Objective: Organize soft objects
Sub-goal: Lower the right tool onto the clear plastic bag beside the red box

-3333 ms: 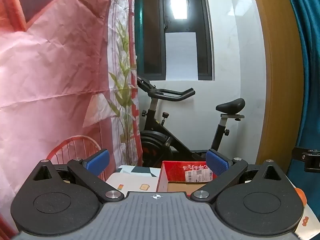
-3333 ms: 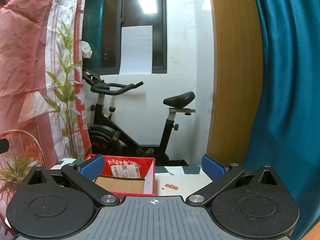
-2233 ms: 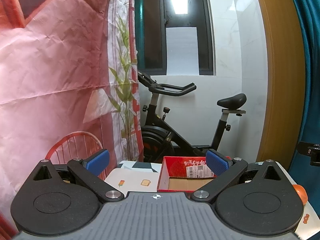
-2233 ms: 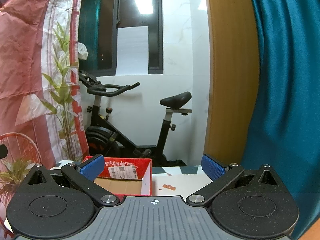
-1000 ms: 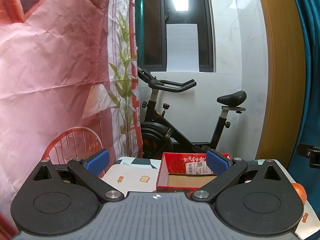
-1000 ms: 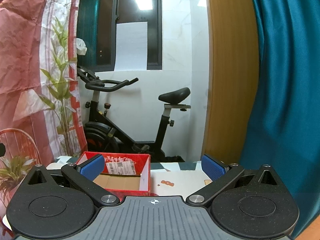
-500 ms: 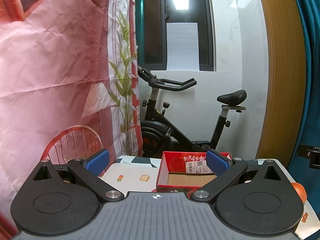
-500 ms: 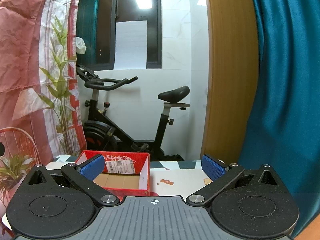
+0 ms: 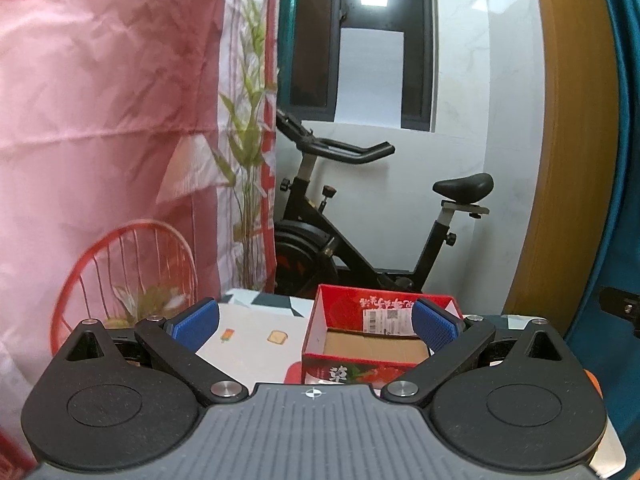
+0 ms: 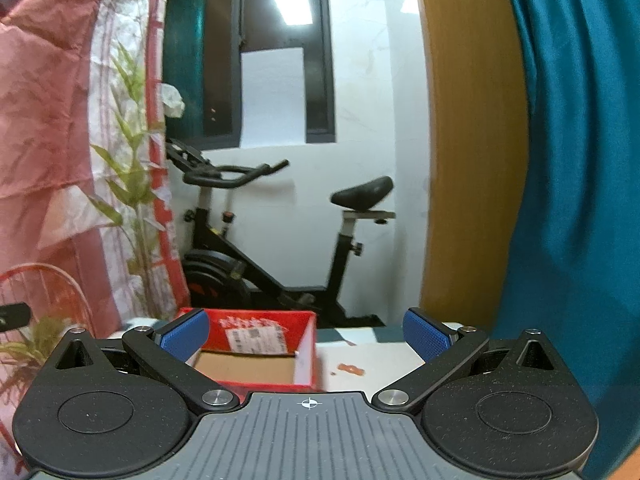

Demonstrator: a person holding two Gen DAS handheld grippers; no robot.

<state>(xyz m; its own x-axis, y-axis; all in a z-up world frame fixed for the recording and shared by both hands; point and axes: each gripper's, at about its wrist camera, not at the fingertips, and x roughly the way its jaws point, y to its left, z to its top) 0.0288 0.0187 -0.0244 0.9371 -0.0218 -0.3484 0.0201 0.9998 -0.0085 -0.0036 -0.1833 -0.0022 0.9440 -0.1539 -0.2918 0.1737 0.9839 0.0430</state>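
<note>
Both our grippers are raised and looking level across the desk (image 9: 256, 340), fingers spread wide with nothing between them: the left gripper (image 9: 316, 326) and the right gripper (image 10: 306, 334) alike. The red cardboard box (image 9: 378, 338) sits open-topped near the desk's far edge, its inside bare. No soft object shows in either view (only an orange sliver (image 9: 592, 380) by the desk's right edge, too hidden to identify). To do this step well, we should tilt the cameras down and find the soft items before closing on anything. The box's long axis runs roughly along the far edge, its labelled wall (image 10: 256, 336) facing us.
</note>
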